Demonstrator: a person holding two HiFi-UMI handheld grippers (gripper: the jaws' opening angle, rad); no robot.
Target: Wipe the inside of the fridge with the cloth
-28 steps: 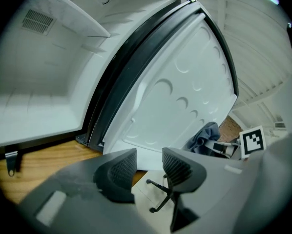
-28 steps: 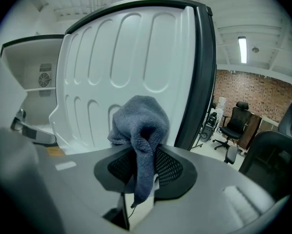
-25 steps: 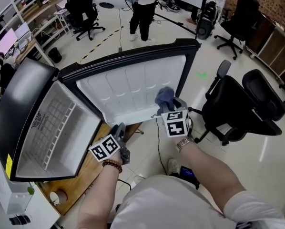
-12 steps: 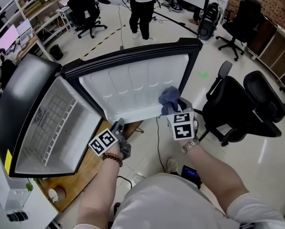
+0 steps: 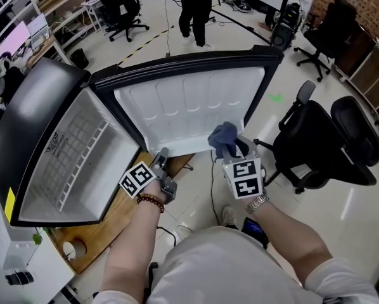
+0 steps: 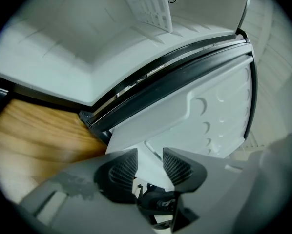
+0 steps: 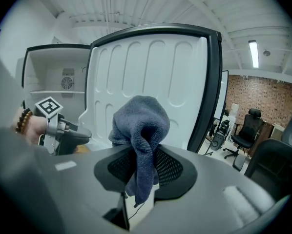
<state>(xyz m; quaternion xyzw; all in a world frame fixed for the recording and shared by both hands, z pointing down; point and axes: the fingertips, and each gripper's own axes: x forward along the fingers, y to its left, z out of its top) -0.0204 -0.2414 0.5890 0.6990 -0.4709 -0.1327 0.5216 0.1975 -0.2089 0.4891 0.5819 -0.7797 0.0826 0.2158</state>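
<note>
Blue cloth [image 7: 138,126] pinched between the part-closed jaws of the right gripper [image 7: 145,155], long axis laid along the jaws, bunched end pointed at the open fridge door [image 5: 189,103], 1 tail trailed back between the pads, left gripper [image 6: 150,161] held with jaws apart and empty by the door's lower hinge corner.

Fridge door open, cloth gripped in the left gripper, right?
Wrong gripper: the cloth is gripped in the right gripper, as the right gripper view shows. The left gripper holds nothing. The fridge door is open.
</note>
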